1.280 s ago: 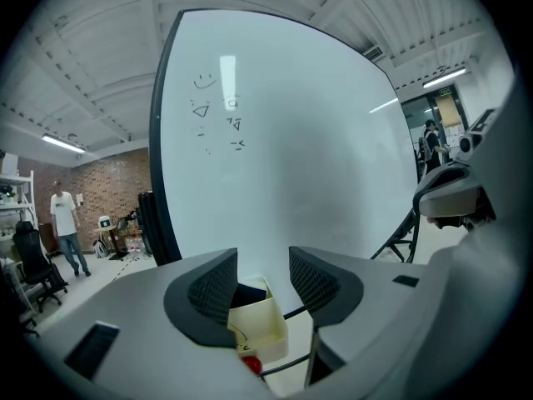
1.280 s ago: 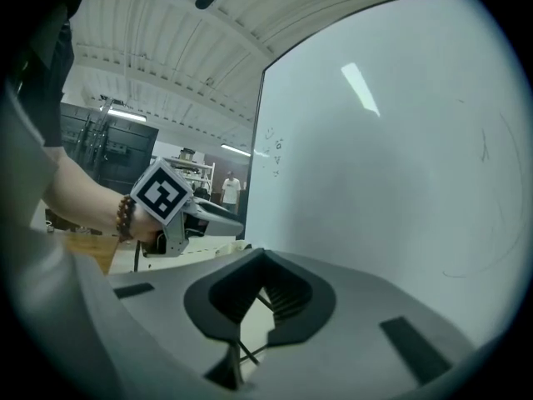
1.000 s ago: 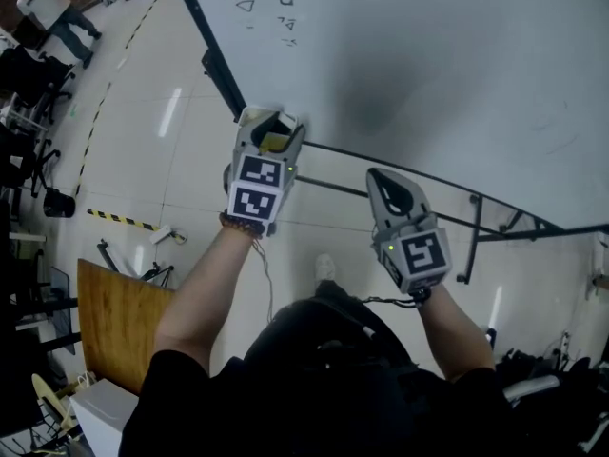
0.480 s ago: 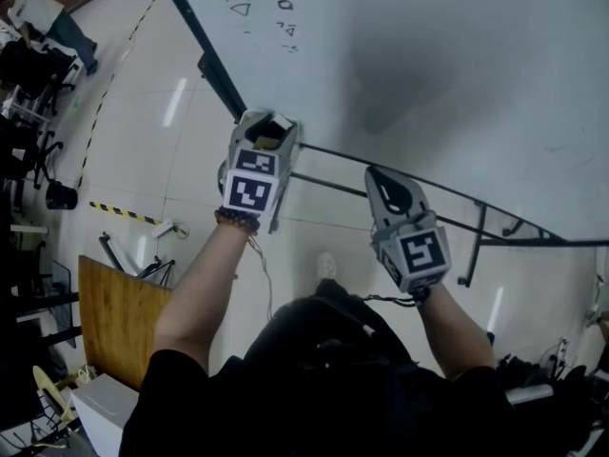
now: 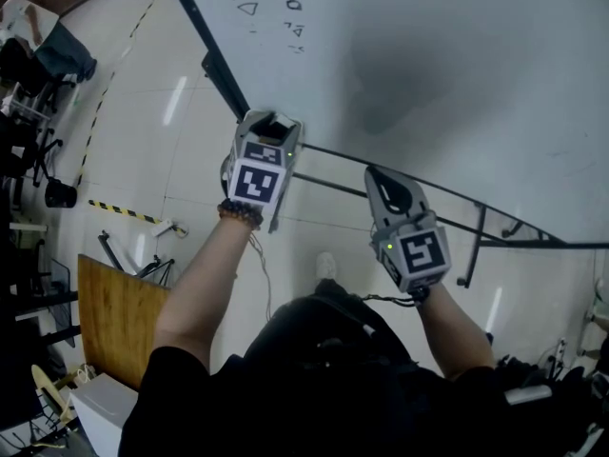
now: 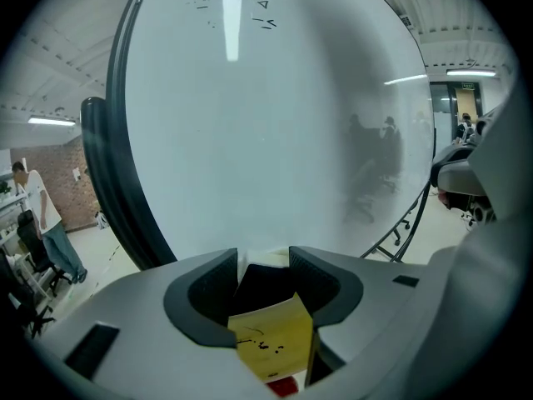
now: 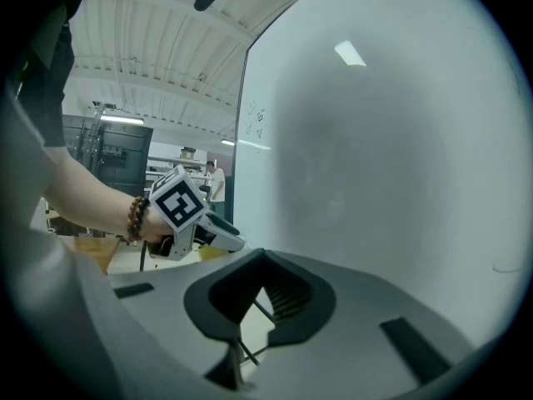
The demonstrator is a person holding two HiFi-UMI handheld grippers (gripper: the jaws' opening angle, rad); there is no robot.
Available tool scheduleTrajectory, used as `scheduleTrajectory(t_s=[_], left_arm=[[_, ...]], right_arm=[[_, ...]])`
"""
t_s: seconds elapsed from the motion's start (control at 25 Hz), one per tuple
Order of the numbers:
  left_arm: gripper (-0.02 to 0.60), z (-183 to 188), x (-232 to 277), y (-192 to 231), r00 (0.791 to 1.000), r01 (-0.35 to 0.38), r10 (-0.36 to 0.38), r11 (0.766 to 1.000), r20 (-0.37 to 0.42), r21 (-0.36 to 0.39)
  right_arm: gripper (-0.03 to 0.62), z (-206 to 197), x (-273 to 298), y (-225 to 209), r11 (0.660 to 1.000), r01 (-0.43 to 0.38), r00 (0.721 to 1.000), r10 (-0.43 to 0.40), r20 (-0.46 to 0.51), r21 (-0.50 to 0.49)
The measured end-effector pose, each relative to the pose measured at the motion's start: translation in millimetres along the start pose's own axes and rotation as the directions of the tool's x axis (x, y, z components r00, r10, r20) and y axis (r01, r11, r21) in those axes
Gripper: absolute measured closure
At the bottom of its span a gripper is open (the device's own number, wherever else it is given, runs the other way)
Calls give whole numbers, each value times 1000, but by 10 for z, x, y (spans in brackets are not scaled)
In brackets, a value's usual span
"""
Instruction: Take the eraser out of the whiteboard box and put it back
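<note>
- left gripper [image 6: 263, 263]: jaws part-way apart and clamped on the eraser [image 6: 271, 340], a yellow block with a dark underside. It sits deep between the pads and is gripped across its narrow width.
- Eraser is in the air just in front of the whiteboard [image 5: 457, 65], near its lower left edge, on the left of the scene.
- right gripper [image 7: 265, 255]: jaws together, nothing between them. It hangs to the right of the left gripper, apart from it, also facing the board.
- Whiteboard box: not identifiable in any view, so how far the eraser is from it can't be told.
- Handling, as a judgement: light, with a rigid shell and likely a soft felt face that gives a little. Not fragile, and the smooth sides could slip.
- Best hold: across the two long hard sides, mid-length, as now. Avoid pinching the felt.
- Risk: the block twisting in the pads on the way back into the box.
</note>
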State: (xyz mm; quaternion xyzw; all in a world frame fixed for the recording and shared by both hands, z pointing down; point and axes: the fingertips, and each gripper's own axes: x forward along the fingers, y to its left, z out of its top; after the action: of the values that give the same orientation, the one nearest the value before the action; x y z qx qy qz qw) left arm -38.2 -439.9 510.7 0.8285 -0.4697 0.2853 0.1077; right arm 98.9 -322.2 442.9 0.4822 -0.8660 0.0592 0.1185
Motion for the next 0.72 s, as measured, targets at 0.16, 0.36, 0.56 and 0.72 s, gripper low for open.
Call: scheduleTrajectory(t_s=[0.16, 0.36, 0.56, 0.72], left_arm=[[391, 18, -64, 155, 998, -53, 53, 998, 15, -17], [391, 3, -161, 368, 990, -137, 138, 990, 31, -18], [391, -56, -234, 568, 976, -212, 215, 976, 47, -51], [391, -40, -302, 599, 972, -216, 222, 973, 79, -78]], right_arm=[[568, 14, 6, 1, 1000, 0, 1000, 0, 3, 1], [566, 22, 60, 63, 1000, -16, 1000, 16, 3, -4], [566, 33, 86, 87, 1000, -24, 1000, 24, 2, -14], [568, 42, 95, 99, 1000, -24, 1000, 24, 0, -12]])
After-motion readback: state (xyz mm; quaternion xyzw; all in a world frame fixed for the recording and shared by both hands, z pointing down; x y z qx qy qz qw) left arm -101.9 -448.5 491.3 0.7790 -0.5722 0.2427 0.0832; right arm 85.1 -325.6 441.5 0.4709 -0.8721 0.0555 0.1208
